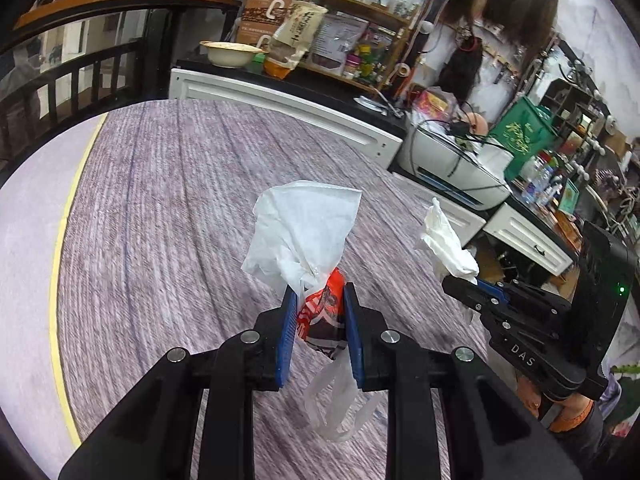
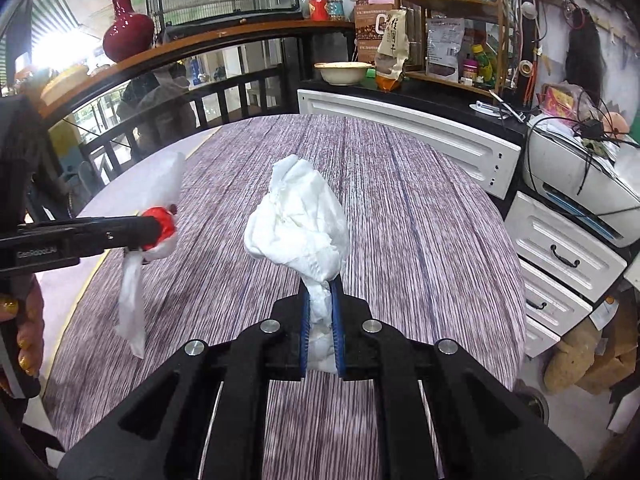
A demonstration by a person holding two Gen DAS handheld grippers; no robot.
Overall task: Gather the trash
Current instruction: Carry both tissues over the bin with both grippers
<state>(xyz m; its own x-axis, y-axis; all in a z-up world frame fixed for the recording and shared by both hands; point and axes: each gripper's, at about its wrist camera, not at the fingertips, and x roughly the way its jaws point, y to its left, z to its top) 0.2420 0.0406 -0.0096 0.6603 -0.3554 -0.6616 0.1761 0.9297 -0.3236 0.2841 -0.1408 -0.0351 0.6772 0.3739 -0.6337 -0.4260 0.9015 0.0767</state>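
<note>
My left gripper point(image 1: 320, 294) is shut on a red and black snack wrapper point(image 1: 322, 316) bunched with a white tissue point(image 1: 300, 228) and a clear plastic strip that hangs below, held above the round table point(image 1: 160, 220). My right gripper point(image 2: 320, 286) is shut on a crumpled white tissue point(image 2: 298, 220), also above the table point(image 2: 420, 220). In the left wrist view the right gripper point(image 1: 460, 280) shows at the right with its tissue point(image 1: 444, 240). In the right wrist view the left gripper point(image 2: 160, 224) shows at the left with its red wrapper point(image 2: 162, 220).
The table has a purple-grey striped cloth. White drawers point(image 2: 560, 252) and a printer point(image 2: 580, 176) stand to the right. A counter behind holds a cream bowl point(image 2: 344, 72) and packets. A dark railing point(image 2: 200, 96) and a red vase point(image 2: 126, 28) stand at the back left.
</note>
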